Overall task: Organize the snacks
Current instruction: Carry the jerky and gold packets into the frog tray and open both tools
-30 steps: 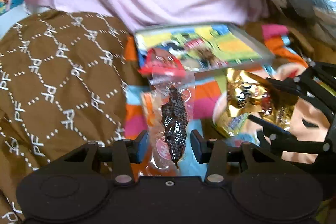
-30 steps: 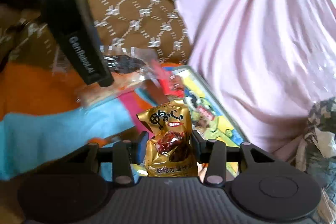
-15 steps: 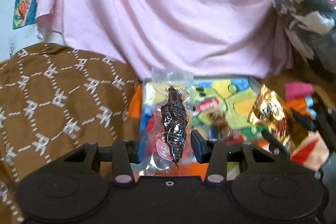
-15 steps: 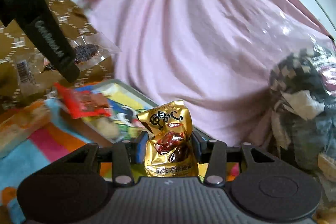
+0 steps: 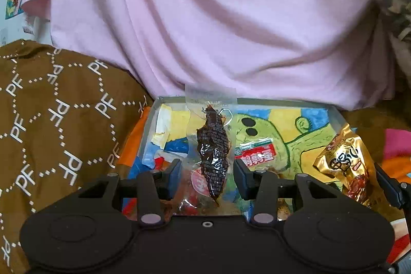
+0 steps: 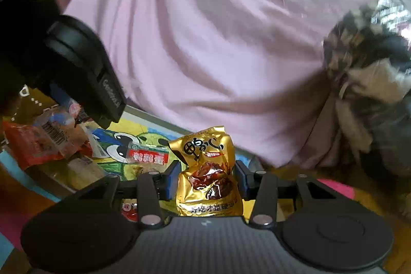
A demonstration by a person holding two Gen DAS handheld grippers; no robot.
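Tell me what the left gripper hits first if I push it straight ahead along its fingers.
Most likely the floor of the grey tray, which lies directly ahead and below the left gripper and its clear packet of dark snack. Beyond its far rim hangs the pink cloth. Depth is unclear through the fisheye.

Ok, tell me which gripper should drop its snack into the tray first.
Probably left. The left gripper holds its clear packet with a dark snack directly above the grey tray with a cartoon lining. The right gripper holds its gold foil packet nearer the tray's edge.
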